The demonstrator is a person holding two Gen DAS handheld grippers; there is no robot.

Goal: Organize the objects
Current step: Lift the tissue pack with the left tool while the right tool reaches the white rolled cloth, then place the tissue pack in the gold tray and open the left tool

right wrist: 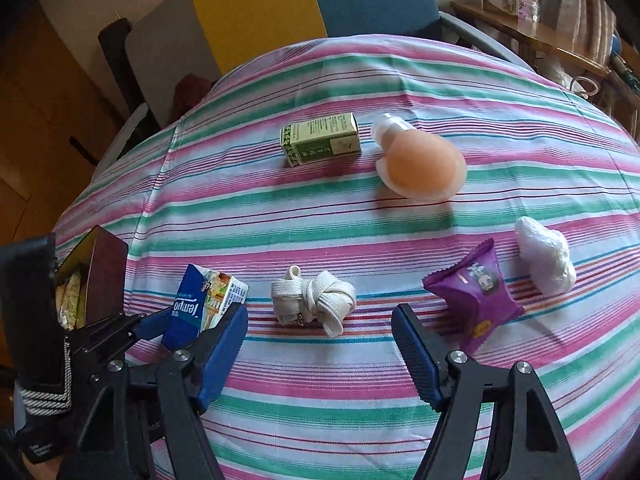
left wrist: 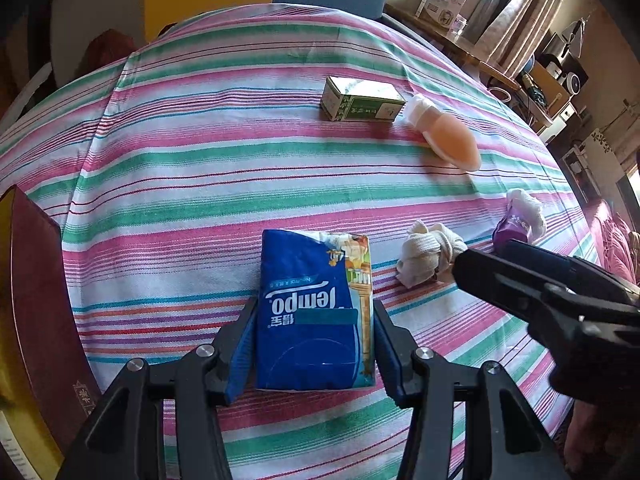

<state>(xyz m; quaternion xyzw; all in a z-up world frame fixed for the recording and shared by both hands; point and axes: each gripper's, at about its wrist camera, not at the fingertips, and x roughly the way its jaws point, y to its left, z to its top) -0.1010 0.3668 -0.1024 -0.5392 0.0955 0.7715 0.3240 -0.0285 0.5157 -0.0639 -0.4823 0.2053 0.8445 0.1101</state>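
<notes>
Between left tool's pads: tissue pack.

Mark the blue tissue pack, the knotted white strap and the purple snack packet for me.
blue tissue pack (left wrist: 312, 312), left wrist view, middle of its printed front.
knotted white strap (right wrist: 316, 300), right wrist view, on the knot.
purple snack packet (right wrist: 478, 294), right wrist view, centre of the wrapper.
</notes>
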